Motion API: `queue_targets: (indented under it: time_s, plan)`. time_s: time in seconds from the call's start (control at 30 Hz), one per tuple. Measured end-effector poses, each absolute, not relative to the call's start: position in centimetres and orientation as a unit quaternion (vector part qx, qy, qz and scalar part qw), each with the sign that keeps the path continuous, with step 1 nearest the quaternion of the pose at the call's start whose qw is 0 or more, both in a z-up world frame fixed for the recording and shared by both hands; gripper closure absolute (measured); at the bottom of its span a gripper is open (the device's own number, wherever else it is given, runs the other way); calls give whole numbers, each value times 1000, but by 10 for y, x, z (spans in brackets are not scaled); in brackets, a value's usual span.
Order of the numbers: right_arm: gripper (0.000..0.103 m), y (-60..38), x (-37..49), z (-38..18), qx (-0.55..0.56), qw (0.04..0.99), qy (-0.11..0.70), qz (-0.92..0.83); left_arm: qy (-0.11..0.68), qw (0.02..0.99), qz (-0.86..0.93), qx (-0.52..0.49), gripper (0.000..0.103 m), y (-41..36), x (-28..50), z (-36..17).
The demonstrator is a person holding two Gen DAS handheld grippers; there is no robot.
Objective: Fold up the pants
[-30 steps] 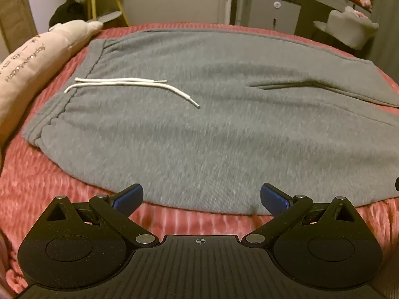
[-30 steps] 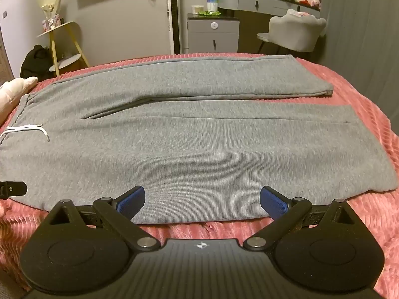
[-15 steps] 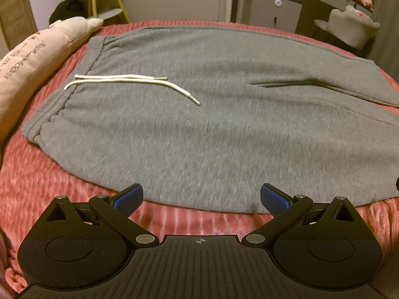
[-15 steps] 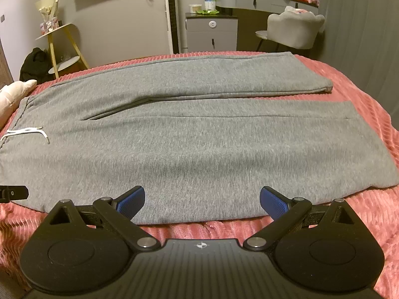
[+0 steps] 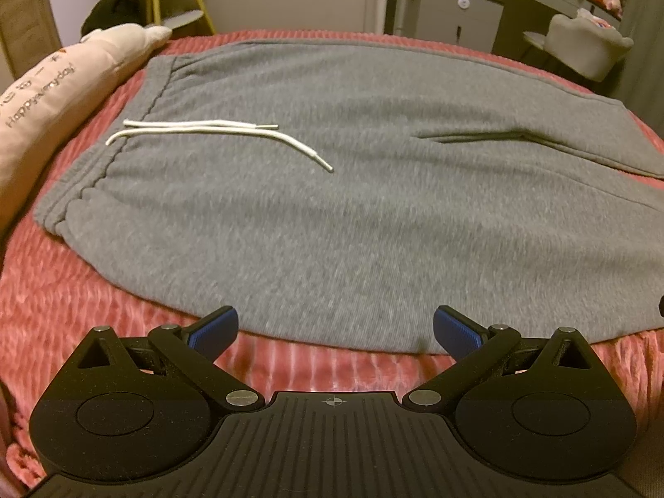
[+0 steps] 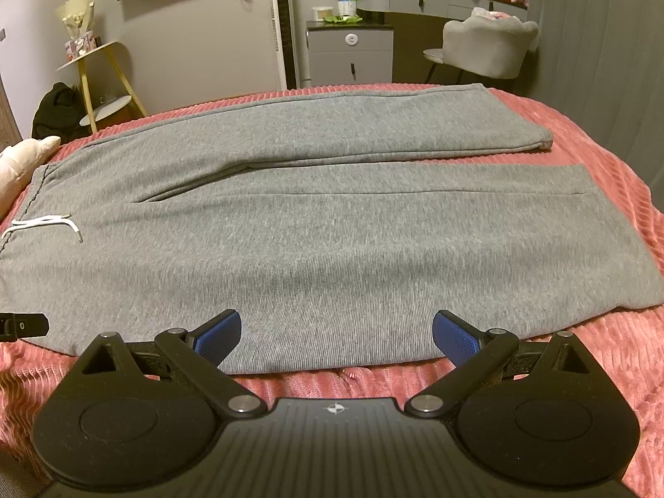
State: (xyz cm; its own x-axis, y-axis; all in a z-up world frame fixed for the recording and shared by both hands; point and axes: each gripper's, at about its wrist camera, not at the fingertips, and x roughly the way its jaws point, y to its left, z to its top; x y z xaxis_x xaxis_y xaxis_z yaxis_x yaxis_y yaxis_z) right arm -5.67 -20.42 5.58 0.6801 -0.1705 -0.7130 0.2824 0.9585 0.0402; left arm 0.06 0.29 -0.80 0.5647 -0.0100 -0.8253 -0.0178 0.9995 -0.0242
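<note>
Grey sweatpants (image 5: 332,216) lie flat on a pink bed, waistband to the left with a white drawstring (image 5: 216,133), legs running right. In the right wrist view the pants (image 6: 332,232) show both legs side by side, the far leg (image 6: 373,133) a little apart near its cuff. My left gripper (image 5: 335,330) is open and empty, just above the near edge of the pants by the hip. My right gripper (image 6: 337,334) is open and empty over the near edge of the near leg.
A cream pillow (image 5: 54,95) lies left of the waistband. The pink ribbed bedspread (image 5: 103,311) surrounds the pants. Behind the bed stand a grey cabinet (image 6: 350,52), a chair (image 6: 485,45) and a yellow side table (image 6: 99,83).
Both grippers have drifted slightly, the left a little lower and nearer the pants' edge. The pants have not moved. Both jaws stay open.
</note>
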Motion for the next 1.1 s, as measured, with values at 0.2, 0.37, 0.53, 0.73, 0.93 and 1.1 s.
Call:
queue_targets:
  time_s: [0.2,0.37,0.53,0.73,0.93,1.1]
  plan:
    - [4,-205,-57,56,75,913,380,-124,469,883,2,-18,0,3,1,-7]
    - [4,-205,-57,56,75,913,380,-124,471,882,3,-19,0,3,2,-7]
    - [4,-205,-57,56,75,913,380,-124,474,881,3,-21,0,3,3,-7]
    - [4,-205,-57,56,76,913,380,-124,475,880,3,-22,0,4,3,-7]
    - [4,-205,-56,55,76,913,380,-124,476,879,3,-23,0,4,4,-8]
    - [4,-206,-57,55,78,913,381,-124,479,877,3,-24,0,4,3,-9]
